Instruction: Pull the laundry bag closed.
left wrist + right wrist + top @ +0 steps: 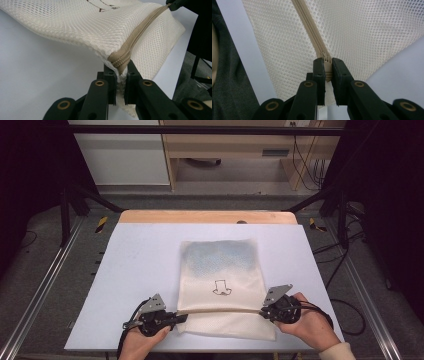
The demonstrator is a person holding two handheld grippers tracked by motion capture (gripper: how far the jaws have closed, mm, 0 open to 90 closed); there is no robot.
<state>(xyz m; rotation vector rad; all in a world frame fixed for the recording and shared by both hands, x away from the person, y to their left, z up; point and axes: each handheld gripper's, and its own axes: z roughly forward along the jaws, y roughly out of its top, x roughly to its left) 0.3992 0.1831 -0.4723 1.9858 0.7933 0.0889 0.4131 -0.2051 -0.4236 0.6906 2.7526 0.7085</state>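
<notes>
A cream mesh bag [220, 270] with a small black drawing lies on the white table [135, 270]; a tan zipper [220, 310] runs across it near its front end. My left gripper [177, 316] is shut on the zipper's left end [121, 60], with mesh bunched between the jaws. My right gripper [265, 310] is shut on the zipper's right end [327, 61]. The zipper is stretched taut between the two. In the left gripper view the mesh bag [82, 27] is lifted off the table at the held edge. The right gripper view looks along the zipper [309, 27] across the mesh.
The table's front edge [200, 351] lies just under the hands. A wooden strip [205, 216] borders the far side. Black frame posts [65, 215] stand at both sides, and cables [345, 255] trail on the floor to the right.
</notes>
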